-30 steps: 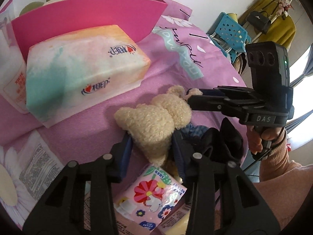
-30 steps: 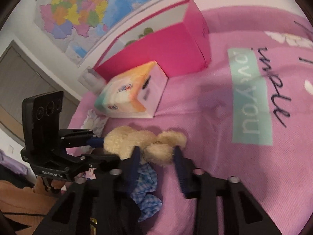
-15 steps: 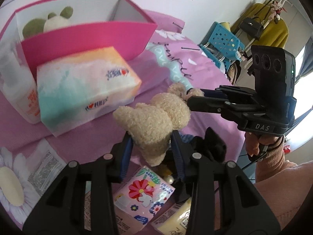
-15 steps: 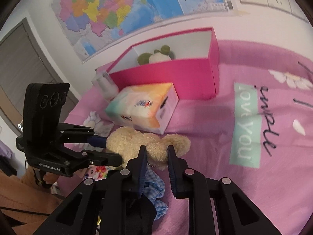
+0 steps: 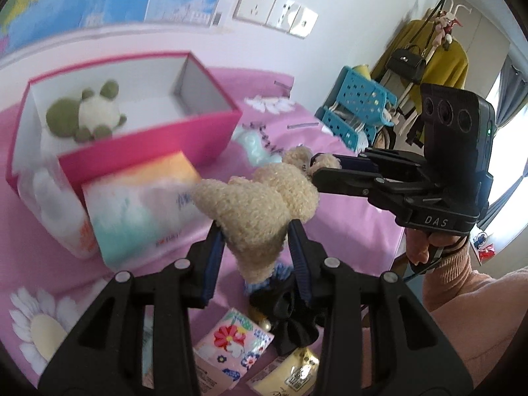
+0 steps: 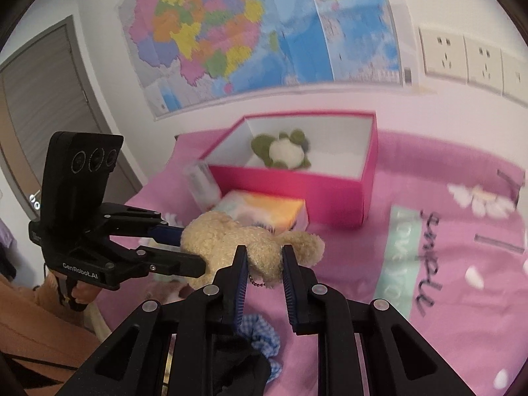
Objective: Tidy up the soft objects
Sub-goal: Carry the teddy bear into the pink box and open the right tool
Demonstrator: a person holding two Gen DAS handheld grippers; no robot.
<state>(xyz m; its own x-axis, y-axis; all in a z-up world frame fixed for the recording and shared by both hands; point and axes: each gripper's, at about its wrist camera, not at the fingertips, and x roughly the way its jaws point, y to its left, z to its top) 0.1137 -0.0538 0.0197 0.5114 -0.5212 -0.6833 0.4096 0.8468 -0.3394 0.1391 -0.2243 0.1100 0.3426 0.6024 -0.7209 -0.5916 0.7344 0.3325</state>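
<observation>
Both grippers hold one cream plush bear (image 5: 260, 204) in the air above the pink bedspread. My left gripper (image 5: 255, 231) is shut on one end of it. My right gripper (image 6: 263, 254) is shut on the other end (image 6: 264, 254); it shows from the side in the left wrist view (image 5: 325, 170). The open pink box (image 6: 297, 184) stands beyond, with a green and white plush (image 6: 280, 150) inside. It shows in the left wrist view too (image 5: 145, 142), with the plush (image 5: 87, 114).
A tissue pack (image 5: 138, 204) and a white bottle (image 6: 201, 181) lie in front of the box. Below the bear are a blue checked cloth (image 6: 260, 340), a black bow (image 5: 290, 326) and small floral packets (image 5: 231, 343). A blue crate (image 5: 356, 112) stands beside the bed.
Both grippers have lifted the bear up off the bedspread, and the box interior has come into view. The right gripper closed on the bear during this second.
</observation>
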